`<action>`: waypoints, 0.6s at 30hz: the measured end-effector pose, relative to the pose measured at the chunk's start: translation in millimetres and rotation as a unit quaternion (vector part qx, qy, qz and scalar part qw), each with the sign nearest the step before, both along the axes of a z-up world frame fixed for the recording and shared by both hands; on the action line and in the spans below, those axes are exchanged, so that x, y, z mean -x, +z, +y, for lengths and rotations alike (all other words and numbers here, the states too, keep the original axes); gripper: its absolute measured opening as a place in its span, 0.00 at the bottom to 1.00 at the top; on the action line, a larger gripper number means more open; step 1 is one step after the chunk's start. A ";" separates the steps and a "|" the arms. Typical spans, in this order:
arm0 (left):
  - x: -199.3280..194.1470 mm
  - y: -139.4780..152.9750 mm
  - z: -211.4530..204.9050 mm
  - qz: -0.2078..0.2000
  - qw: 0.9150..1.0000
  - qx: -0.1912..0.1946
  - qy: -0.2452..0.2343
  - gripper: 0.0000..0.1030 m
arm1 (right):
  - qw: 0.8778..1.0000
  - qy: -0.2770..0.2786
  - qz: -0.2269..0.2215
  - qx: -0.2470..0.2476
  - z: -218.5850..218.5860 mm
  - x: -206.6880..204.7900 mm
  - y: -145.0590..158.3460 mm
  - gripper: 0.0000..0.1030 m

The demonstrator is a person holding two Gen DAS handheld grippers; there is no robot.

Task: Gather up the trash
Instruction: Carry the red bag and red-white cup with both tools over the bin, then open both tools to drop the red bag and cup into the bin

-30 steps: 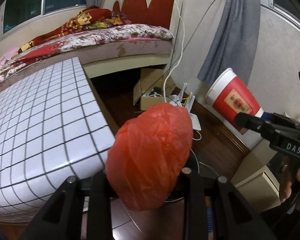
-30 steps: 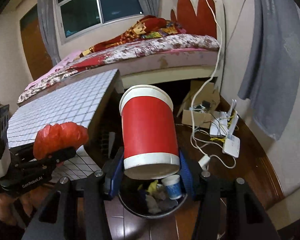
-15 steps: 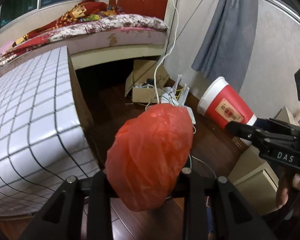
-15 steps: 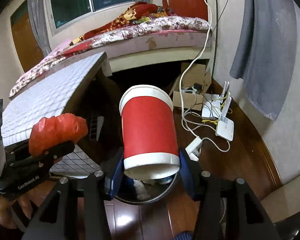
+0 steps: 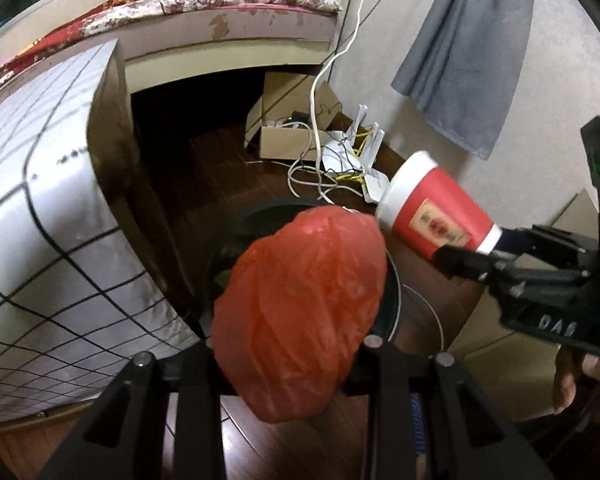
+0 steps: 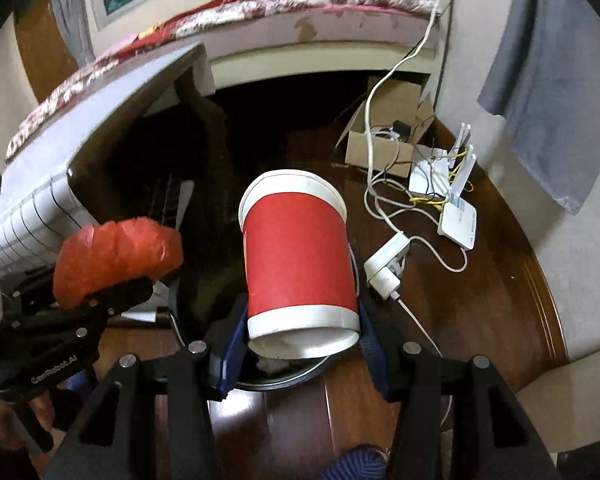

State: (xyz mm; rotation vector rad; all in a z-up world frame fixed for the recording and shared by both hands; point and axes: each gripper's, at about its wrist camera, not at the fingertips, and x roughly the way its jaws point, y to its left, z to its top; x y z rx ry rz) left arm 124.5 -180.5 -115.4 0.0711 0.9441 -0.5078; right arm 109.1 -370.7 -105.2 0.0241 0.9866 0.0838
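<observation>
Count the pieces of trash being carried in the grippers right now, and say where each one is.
2. A crumpled red plastic bag in the left gripper, and a red paper cup in the right gripper, both above the bin. Trash inside the bin is mostly hidden.

A red paper cup with white rims is clamped between the right gripper's blue pads, above a dark round bin on the wooden floor. At left, the left gripper grips a crumpled red plastic bag. White cables and routers lie to the right.
</observation>
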 end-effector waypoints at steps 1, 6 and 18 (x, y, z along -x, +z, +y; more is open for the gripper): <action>-2.8 -2.5 0.6 0.004 1.000 0.003 0.003 0.31 | 1.000 0.004 0.003 0.002 1.5 -2.0 -3.0 0.52; -16.4 -13.5 5.9 0.015 1.000 0.007 0.015 0.31 | 0.999 0.021 0.016 0.020 9.4 -14.8 -16.9 0.52; -26.0 -37.7 13.8 0.055 0.997 0.046 0.040 0.86 | 0.997 0.008 0.050 0.056 -1.8 -29.8 -61.3 0.90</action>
